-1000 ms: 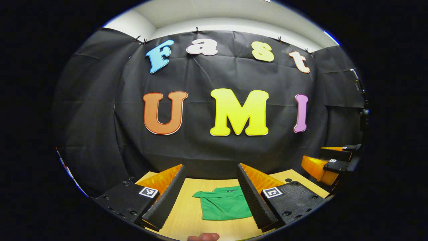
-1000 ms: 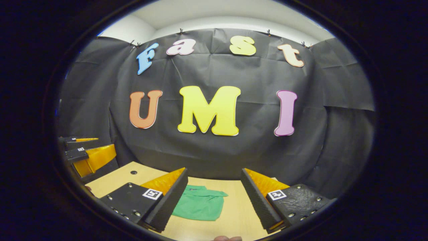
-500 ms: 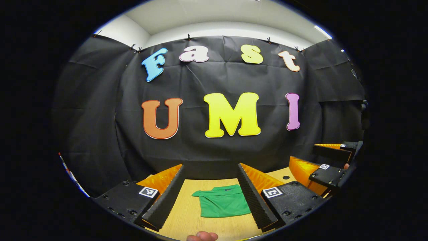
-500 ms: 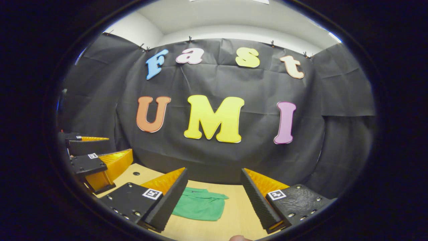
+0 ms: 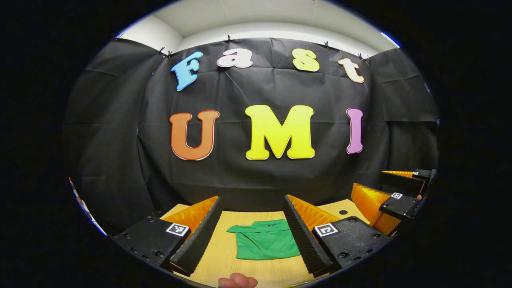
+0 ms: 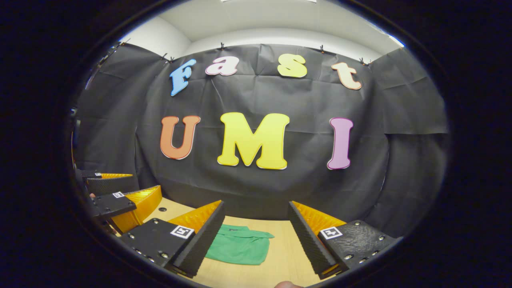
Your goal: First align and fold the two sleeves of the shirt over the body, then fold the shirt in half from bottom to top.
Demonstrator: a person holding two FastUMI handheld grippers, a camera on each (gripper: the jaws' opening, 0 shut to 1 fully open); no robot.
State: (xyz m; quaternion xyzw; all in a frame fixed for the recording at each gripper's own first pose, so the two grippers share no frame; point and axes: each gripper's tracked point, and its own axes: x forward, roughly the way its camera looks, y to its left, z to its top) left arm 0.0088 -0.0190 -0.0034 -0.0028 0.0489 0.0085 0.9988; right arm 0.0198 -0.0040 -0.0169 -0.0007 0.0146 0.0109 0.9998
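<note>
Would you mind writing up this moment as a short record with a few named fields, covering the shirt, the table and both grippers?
shirt: green shirt, lying flat as a compact rectangle with the collar at the far edge
surface: light wooden table, with a small dark hole near the far right corner
left gripper: left gripper, open, above the table, holding nothing
right gripper: right gripper, open, above the table, holding nothing
contact: neither gripper touches the shirt

Pale wooden counter [image 5: 224, 256] at six o'clock; small dark hole [image 5: 343, 212] in it toward four o'clock; white ceiling [image 5: 256, 16] at twelve.
</note>
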